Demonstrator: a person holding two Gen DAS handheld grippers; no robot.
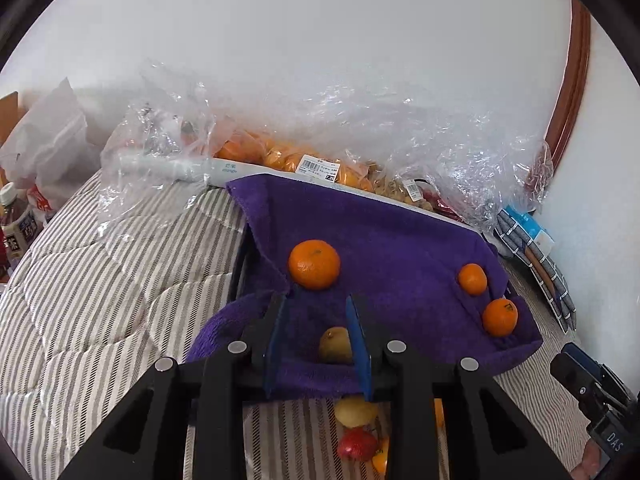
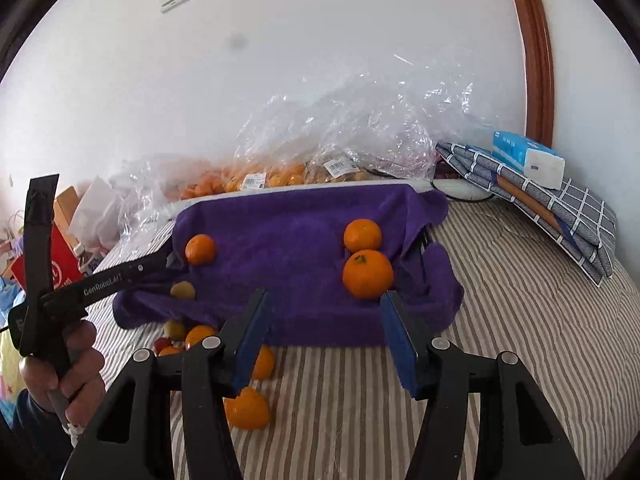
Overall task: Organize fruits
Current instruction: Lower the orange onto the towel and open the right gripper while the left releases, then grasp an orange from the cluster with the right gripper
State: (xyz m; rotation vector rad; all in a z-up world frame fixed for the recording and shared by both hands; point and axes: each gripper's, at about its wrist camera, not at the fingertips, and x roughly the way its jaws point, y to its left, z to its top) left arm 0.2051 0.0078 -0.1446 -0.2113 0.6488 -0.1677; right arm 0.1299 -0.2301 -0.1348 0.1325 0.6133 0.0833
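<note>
Purple towel-draped tray on the striped quilted bed, serving by judgement as the sorting place: three round orange mandarins, one at its left edge and two at its right, plus one small yellow-green fruit near the front-left corner. Left hand-held gripper: jaws partly parted about that fruit, contact not discernible. Right hand-held gripper: spread wide, empty; several loose fruits lie on the bed before the tray's front edge.
</note>
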